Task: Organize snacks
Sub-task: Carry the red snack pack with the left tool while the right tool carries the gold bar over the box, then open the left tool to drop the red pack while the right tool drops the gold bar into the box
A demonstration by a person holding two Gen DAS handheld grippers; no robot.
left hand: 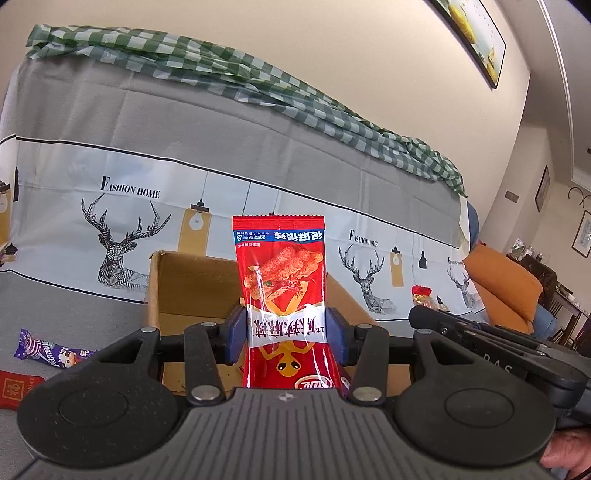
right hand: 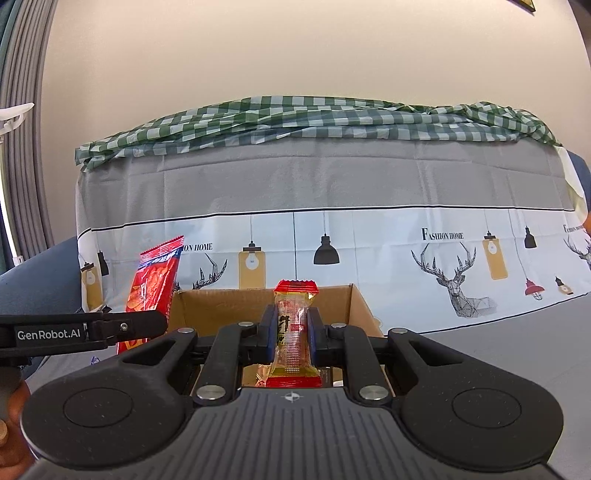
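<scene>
Both grippers share one build: the left gripper point(left hand: 286, 332) and right gripper point(right hand: 291, 334) have matte black linkage arms, silver pivot rivets, blue finger pads point(left hand: 236, 334), ribbed grey bodies; white "GenRobot.AI" lettering marks one side.

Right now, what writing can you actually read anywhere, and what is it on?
"FASHION HOME": printed on the cloth by the deer.
"GenRobot.AI": on the left gripper, seen from the right wrist.
Red snack packet: upside-down Chinese print, unreadable to me.
Small candy: too blurred.

A grey deer-print cover point(right hand: 332, 184) is seen draped over the sofa, with a green checked cloth point(right hand: 314, 118) bunched along its top. Right of it, an orange cushion point(left hand: 506, 280) and a framed picture point(left hand: 476, 33) above are seen.
</scene>
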